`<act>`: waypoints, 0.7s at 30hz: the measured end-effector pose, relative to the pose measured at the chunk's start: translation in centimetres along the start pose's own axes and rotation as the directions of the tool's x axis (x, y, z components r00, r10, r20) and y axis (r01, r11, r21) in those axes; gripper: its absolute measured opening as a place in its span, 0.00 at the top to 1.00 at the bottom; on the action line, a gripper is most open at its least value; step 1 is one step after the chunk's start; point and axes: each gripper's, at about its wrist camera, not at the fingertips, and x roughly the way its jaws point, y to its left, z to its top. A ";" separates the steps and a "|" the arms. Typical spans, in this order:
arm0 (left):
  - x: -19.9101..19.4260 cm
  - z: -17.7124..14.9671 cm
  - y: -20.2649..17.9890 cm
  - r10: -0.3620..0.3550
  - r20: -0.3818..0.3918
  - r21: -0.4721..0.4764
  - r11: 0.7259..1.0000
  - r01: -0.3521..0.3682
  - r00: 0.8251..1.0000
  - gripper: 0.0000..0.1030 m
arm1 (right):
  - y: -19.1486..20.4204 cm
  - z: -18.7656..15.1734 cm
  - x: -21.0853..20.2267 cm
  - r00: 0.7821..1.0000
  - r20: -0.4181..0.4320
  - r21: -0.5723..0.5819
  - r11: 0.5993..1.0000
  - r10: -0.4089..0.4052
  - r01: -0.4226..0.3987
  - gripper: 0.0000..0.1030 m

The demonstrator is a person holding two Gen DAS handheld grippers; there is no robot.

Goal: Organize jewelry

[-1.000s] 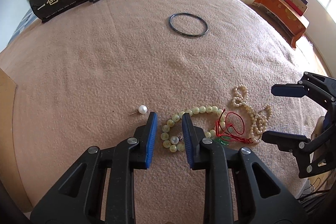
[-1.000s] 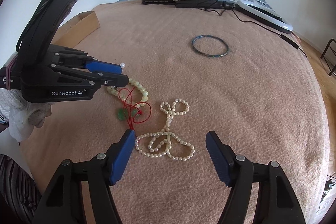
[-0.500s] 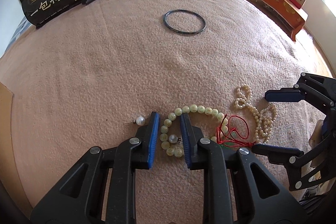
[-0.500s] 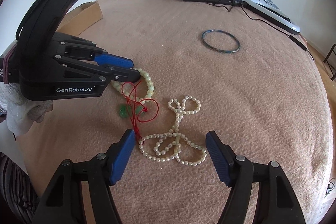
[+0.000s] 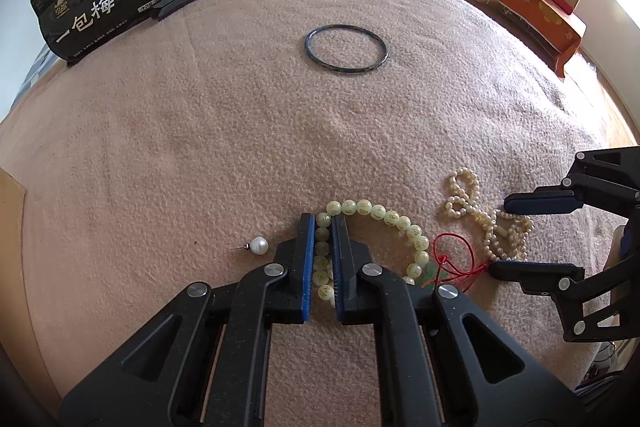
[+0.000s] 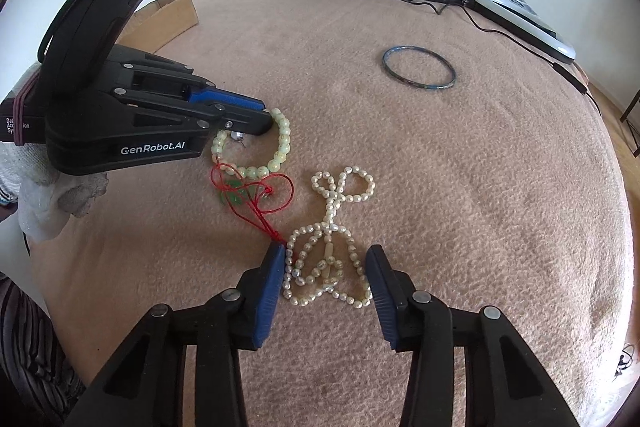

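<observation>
Since a second ago both grippers' jaws have narrowed. On the pink blanket (image 5: 240,131), the left gripper (image 5: 321,227) is clamped on the near-left arc of the pale green bead bracelet (image 5: 394,219). Just right of it, the right gripper (image 6: 326,255) is closing around the pearl necklace (image 6: 328,247), left pad touching pearls, right pad just beside them. Far off lies a dark bangle (image 5: 346,51); a pearl earring (image 5: 258,245) sits just left.

Jewelry (image 6: 328,259) on pink blanket (image 5: 240,131)
</observation>
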 end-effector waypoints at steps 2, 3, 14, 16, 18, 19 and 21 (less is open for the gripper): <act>0.0 -0.1 -0.1 0.003 0.002 0.003 1.000 -0.003 1.000 0.95 | 0.0 -0.1 0.1 1.000 -0.003 -0.003 1.000 0.000 0.000 0.57; 0.0 0.0 -0.1 0.002 0.001 0.001 1.000 -0.002 1.000 0.95 | 0.0 0.0 0.1 1.000 -0.001 0.000 1.000 0.006 -0.006 0.56; -0.3 -0.2 0.0 -0.005 0.006 -0.014 1.000 0.005 1.000 0.95 | 0.1 -0.5 -0.1 0.999 -0.020 -0.068 0.997 -0.029 0.028 0.78; -0.4 -0.3 0.1 -0.010 0.008 -0.023 1.000 0.010 1.000 0.95 | -0.5 -0.5 -0.1 0.999 -0.022 -0.055 0.998 -0.023 0.022 0.87; -0.6 -0.3 0.2 -0.011 0.014 -0.029 1.000 0.012 1.000 0.95 | -1.0 -0.5 -0.2 1.000 -0.022 -0.032 0.999 -0.017 0.016 0.95; -0.7 -0.4 0.2 -0.014 0.018 -0.035 0.999 0.014 1.000 0.95 | -1.2 -0.5 -0.3 1.000 -0.020 -0.023 1.000 -0.013 0.013 0.95; -1.0 -0.4 0.4 -0.022 0.026 -0.051 0.998 0.023 0.999 0.95 | -1.4 -0.5 -0.4 1.000 -0.013 -0.005 1.000 -0.010 0.009 0.96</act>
